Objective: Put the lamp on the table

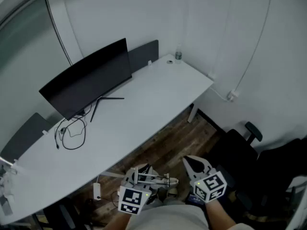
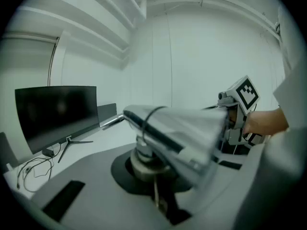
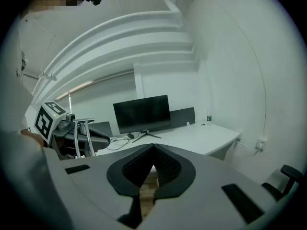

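A silvery metal lamp, folded, is held low over the wooden floor in front of the white table. My left gripper is shut on it. In the left gripper view the lamp lies blurred across the jaws, its round joint sitting between them. My right gripper hangs just right of the lamp, shut, with nothing between its jaws. The right gripper view shows the lamp and the left gripper's marker cube at its left. The table stands ahead.
On the table stand a dark monitor on a thin stand, a loop of black cable and a small bottle at the far corner. A black office chair is to the right. A power strip lies on the floor.
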The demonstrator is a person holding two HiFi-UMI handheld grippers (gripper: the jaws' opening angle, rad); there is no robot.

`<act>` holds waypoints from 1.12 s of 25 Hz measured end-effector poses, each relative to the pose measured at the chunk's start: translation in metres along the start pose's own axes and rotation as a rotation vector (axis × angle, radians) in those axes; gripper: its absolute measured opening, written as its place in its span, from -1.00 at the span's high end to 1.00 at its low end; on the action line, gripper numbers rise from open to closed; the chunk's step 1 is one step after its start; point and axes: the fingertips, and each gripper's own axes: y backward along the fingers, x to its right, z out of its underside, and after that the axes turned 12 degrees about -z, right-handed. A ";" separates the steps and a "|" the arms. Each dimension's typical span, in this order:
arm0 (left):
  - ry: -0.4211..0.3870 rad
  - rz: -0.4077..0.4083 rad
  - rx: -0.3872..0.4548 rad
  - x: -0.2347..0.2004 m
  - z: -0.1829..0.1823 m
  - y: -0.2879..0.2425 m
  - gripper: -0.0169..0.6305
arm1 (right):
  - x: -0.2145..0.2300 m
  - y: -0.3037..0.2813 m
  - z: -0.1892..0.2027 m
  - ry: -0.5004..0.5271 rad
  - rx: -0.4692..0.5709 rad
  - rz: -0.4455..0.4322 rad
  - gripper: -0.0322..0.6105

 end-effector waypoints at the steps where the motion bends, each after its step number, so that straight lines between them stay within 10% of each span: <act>1: 0.000 -0.001 0.000 -0.002 0.000 -0.001 0.89 | 0.000 -0.001 0.000 -0.001 0.000 0.002 0.80; 28: 0.053 -0.131 0.005 0.008 -0.021 -0.030 0.89 | 0.049 0.009 0.002 -0.036 0.003 -0.132 0.80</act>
